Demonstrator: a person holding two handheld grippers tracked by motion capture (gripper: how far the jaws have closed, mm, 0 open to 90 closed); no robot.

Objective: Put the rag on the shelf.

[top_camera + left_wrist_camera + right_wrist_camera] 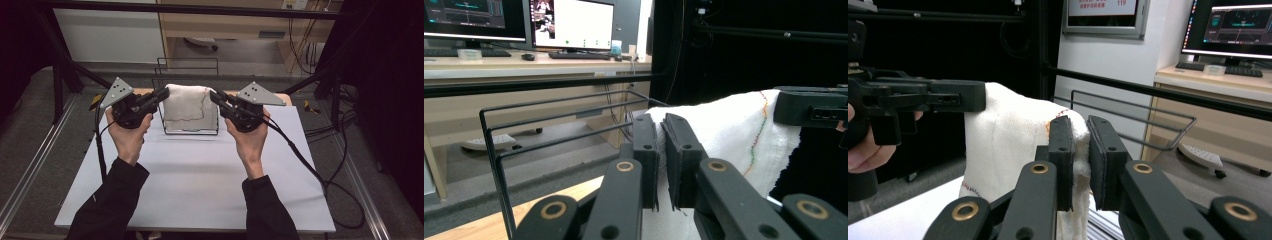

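The left gripper (161,94) points right and a little far, its jaws clamped on the left top corner of the towel (186,106); in the left gripper view a fold of white cloth is pinched between the pads (646,150). The towel hangs over the near top bar of a black wire rack (188,131) standing at the far middle of the table (200,185). Its long axis runs left to right along the bar, and its faces hang straight down. A thin coloured stitch line follows its edge. The right gripper (216,96) points left and a little far, jaws closed on the right top corner.
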